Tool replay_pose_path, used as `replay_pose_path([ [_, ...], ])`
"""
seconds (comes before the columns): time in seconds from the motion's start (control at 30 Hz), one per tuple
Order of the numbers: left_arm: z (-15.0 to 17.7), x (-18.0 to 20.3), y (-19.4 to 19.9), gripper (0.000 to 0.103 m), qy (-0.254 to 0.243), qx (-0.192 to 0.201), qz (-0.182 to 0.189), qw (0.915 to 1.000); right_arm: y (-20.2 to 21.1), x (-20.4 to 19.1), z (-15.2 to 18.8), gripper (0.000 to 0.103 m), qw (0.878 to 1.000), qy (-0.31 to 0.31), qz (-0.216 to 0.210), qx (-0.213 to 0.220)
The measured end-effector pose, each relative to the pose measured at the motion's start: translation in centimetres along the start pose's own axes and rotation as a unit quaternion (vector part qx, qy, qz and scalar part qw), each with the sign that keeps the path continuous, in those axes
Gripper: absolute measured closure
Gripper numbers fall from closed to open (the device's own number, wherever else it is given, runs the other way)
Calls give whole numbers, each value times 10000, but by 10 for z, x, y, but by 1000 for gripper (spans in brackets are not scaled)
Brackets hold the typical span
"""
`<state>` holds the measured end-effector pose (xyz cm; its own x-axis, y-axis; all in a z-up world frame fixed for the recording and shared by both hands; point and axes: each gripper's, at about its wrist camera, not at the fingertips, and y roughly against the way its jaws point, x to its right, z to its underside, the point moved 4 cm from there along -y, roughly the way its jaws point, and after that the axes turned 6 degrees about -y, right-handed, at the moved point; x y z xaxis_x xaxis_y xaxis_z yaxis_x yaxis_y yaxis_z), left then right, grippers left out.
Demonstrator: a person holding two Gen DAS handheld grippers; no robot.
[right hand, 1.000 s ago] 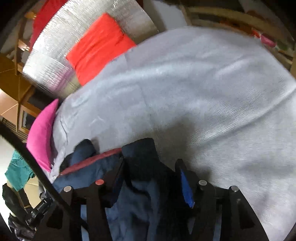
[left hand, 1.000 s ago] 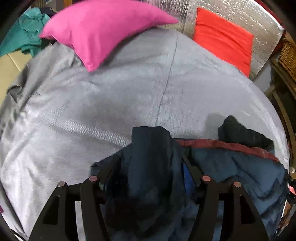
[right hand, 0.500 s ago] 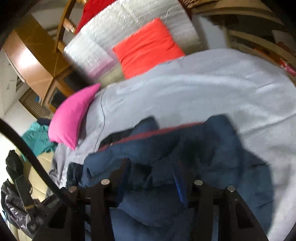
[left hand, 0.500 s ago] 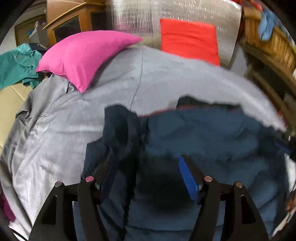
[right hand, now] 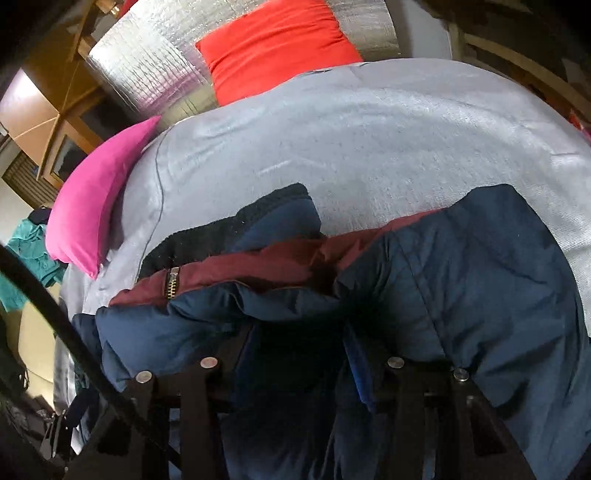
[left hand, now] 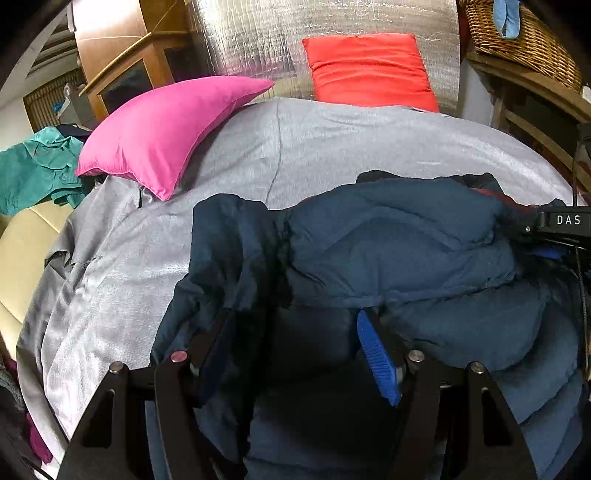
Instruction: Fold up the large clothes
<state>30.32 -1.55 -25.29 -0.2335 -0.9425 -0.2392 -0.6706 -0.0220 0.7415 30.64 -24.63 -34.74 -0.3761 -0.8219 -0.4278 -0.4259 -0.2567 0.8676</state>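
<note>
A navy puffer jacket with maroon lining and a zip pull lies bunched on the grey bed cover. My left gripper points down into its left part, shut on a thick wad of dark fabric; one blue pad shows. My right gripper is shut on a fold of the jacket just below the maroon edge, its fingertips buried in cloth. In the left wrist view the right gripper's black body sits at the jacket's right end.
A pink pillow and a red pillow lie at the head of the bed against a silver foil panel. A teal garment lies off the left side. A wicker basket and wooden shelves stand at right.
The jacket has been drawn out wider across the bed, from a small bunch to a long padded span. Both views have swung toward the pillows. The right gripper now shows in the left view.
</note>
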Motion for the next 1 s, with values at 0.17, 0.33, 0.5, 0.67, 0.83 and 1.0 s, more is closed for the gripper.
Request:
replay_pose_path([
  [0.17, 3, 4, 7, 34, -117, 77, -148, 9998, 21, 6, 0, 52, 9990, -305, -324, 52],
  [0.33, 6, 2, 12, 34, -68, 100, -173, 9998, 62, 11, 9, 52, 9983, -221, -377, 374],
  [0.5, 12, 0, 19, 34, -62, 127, -202, 9997, 100, 37, 19, 52, 9972, -391, -290, 571],
  [0.67, 22, -4, 29, 34, -69, 171, -297, 9994, 124, 63, 36, 52, 9967, -439, -46, 676],
  [0.83, 37, -18, 49, 34, 90, 210, -420, 9989, 148, 86, 64, 52, 9961, -511, -1, 719],
  [1.0, 64, -49, 66, 34, 604, 164, -592, 9963, 152, 99, 92, 52, 9968, -592, -39, 545],
])
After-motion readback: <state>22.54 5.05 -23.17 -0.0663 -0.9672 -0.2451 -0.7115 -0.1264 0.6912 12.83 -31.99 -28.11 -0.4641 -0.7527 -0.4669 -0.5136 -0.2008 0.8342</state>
